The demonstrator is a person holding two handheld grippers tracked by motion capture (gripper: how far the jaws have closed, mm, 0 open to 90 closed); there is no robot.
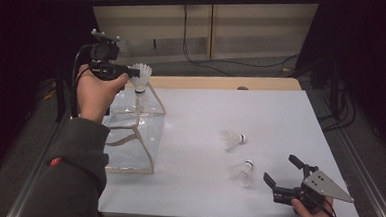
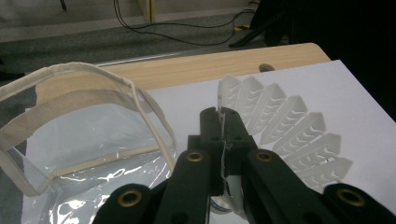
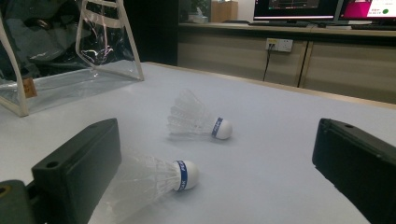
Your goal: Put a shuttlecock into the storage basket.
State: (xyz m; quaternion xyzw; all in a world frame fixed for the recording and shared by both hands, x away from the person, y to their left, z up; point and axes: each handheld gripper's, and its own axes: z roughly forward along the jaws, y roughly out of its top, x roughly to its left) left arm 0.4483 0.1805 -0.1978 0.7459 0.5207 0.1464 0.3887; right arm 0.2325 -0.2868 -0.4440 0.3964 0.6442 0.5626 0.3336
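The table (image 1: 276, 105) has a pale wooden top, almost wholly covered by a white sheet (image 1: 202, 189) that leaves a strip of bare wood along the far edge. A clear plastic bag (image 1: 128, 150) with beige trim stands on the sheet at the left edge of the tabletop, its mouth open upward (the sheet shows through its walls). 2 white shuttlecocks lie on their sides right of the middle, near each other but apart: 1 (image 1: 233, 139) nearer the centre, the other (image 1: 243, 172) closer to the near right corner.
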